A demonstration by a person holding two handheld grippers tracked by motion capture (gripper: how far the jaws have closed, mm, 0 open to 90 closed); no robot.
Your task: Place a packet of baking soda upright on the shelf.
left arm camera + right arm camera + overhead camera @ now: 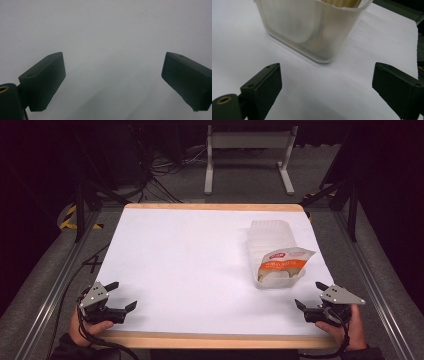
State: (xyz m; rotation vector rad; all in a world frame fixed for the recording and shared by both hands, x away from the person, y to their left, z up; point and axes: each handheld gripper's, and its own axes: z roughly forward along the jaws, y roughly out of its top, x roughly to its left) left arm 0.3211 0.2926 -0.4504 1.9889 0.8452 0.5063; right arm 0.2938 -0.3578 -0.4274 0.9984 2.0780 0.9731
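Both hand-held grippers, left (pixel 121 296) and right (pixel 308 295), rest open on the bench (pixel 190 255); the right should probably approach the tub (pixel 274 251) at 1 o'clock slowly, jaws wide.

Each hand-held black two-jaw gripper, left (pixel 121 296) and right (pixel 310 295), carried a grey three-cornered plate and a trailing black cable. The blocky matte jaws bore small screw holes, with a brass-coloured insert near one base. Dark sleeves covered both wrists.
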